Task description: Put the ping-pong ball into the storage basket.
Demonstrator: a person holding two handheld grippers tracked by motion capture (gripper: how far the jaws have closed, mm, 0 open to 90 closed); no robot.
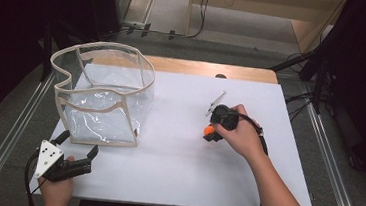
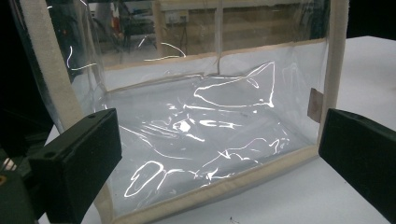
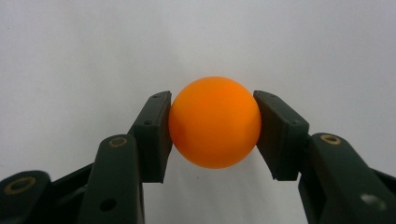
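1. White table fills mid-frame; clear bag stands upper left, mouth up.
2. Lower left, left gripper gapes wide, empty; steady the bag's rim.
3. Centre-right, right gripper pinches orange ball; lift clear, release over the mouth.

The setting is a lab or test workspace, not a home. A white work surface lies on a wooden table, flanked by aluminium rails on both sides (framing of a fixed rig). Cables trail across the grey floor beyond the table. Dark equipment stands occupy the left and right edges. Light wooden furniture lines the back of the room.
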